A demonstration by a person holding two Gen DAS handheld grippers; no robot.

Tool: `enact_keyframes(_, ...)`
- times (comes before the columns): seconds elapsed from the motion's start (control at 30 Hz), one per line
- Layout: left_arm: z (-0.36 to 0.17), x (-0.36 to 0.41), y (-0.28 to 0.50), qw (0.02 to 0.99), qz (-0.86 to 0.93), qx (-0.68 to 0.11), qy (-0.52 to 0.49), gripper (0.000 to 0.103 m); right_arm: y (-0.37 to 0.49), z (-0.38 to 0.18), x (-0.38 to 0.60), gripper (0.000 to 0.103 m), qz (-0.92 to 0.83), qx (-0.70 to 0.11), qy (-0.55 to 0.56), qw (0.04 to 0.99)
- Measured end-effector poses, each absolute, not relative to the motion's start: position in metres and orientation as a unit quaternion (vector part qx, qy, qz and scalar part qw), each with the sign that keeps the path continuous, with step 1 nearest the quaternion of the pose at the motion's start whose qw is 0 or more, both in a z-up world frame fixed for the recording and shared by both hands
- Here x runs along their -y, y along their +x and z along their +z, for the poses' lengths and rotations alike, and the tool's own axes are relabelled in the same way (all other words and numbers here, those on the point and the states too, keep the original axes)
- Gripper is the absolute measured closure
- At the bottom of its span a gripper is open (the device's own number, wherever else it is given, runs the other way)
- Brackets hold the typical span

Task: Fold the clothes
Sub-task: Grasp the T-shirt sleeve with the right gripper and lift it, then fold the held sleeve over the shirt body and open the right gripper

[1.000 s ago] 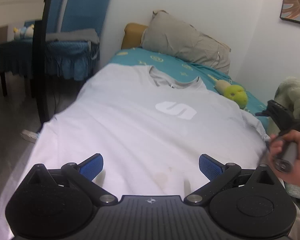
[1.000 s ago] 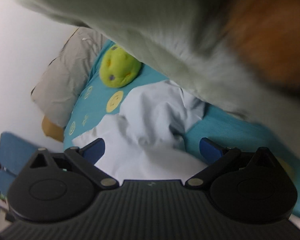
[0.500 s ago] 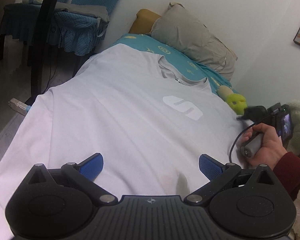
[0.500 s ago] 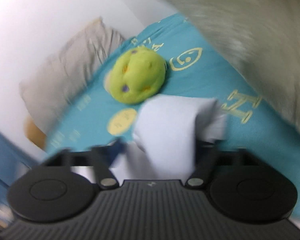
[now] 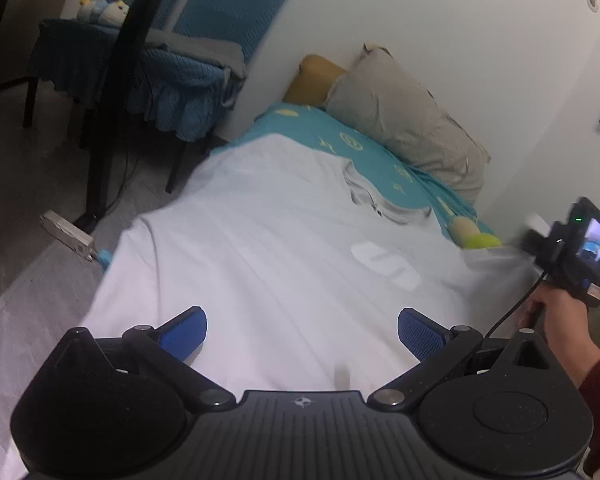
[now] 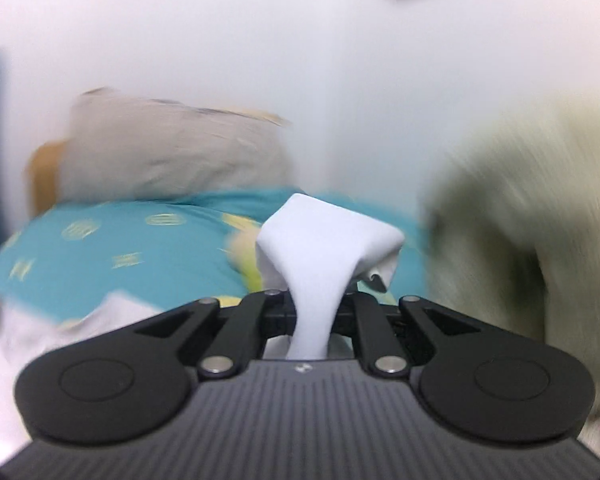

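while the white t-shirt (image 5: 284, 264) lies flat on the bed (image 5: 380, 152), left tongs (image 5: 302, 330) hover above it, spread apart. right tongs (image 6: 318, 308) are clamped on its sleeve (image 6: 324, 240).

Left gripper (image 5: 302, 330) jaws apart, right gripper (image 6: 314, 300) clamped.

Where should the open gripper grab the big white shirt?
Probably the near hem of the white shirt, coming in low from the bed's foot. The left gripper hovers open right above it, and the flat cloth's edge is easiest to pinch.
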State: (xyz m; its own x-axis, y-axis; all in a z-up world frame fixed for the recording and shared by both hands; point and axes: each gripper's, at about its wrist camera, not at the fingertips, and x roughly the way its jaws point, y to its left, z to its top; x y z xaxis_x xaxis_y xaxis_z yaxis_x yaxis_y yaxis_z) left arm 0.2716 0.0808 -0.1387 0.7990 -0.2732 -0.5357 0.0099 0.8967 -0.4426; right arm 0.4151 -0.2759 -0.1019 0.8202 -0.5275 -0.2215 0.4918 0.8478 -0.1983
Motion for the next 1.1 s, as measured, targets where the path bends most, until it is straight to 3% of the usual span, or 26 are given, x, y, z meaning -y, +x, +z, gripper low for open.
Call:
enact_keyframes(0.1,-0.137,-0.091,0.274,0.927,-0.062,-0.3,-0.217,0.0,0.418,-0.122,0.197,0.095,-0.141,-0.151,-0.207,0.956)
enact_keyframes(0.23,-0.14,-0.101,0.277,0.926,-0.05,-0.301,-0.22,0.0,0.424,-0.153,0.144,0.092,-0.039,-0.225,-0.216,0.949)
enact_keyframes(0.3,-0.141,-0.102,0.277,0.927,-0.047,-0.302,-0.217,0.0,0.43,-0.157,0.148,0.07,-0.024,-0.268,-0.172,0.948)
enact_keyframes(0.37,-0.141,-0.101,0.278,0.929,-0.049,-0.3,-0.213,0.0,0.43,-0.157,0.158,0.028,-0.007,-0.298,-0.125,0.946)
enact_keyframes(0.43,-0.141,-0.099,0.279,0.93,-0.051,-0.299,-0.207,0.0,0.418,-0.146,0.172,0.003,0.024,-0.303,-0.083,0.949)
enact_keyframes(0.63,-0.138,-0.087,0.273,0.934,-0.061,-0.301,-0.182,0.0,0.358,-0.079,0.196,0.0,0.053,-0.284,0.001,0.957)
enact_keyframes(0.9,-0.12,-0.062,0.243,0.945,-0.082,-0.287,-0.131,0.0,0.199,0.026,0.225,0.0,0.039,-0.242,0.098,0.965)
enact_keyframes(1.1,-0.104,-0.047,0.205,0.941,-0.106,-0.3,-0.115,0.002,0.083,0.055,0.266,0.0,-0.003,-0.212,0.227,0.951)
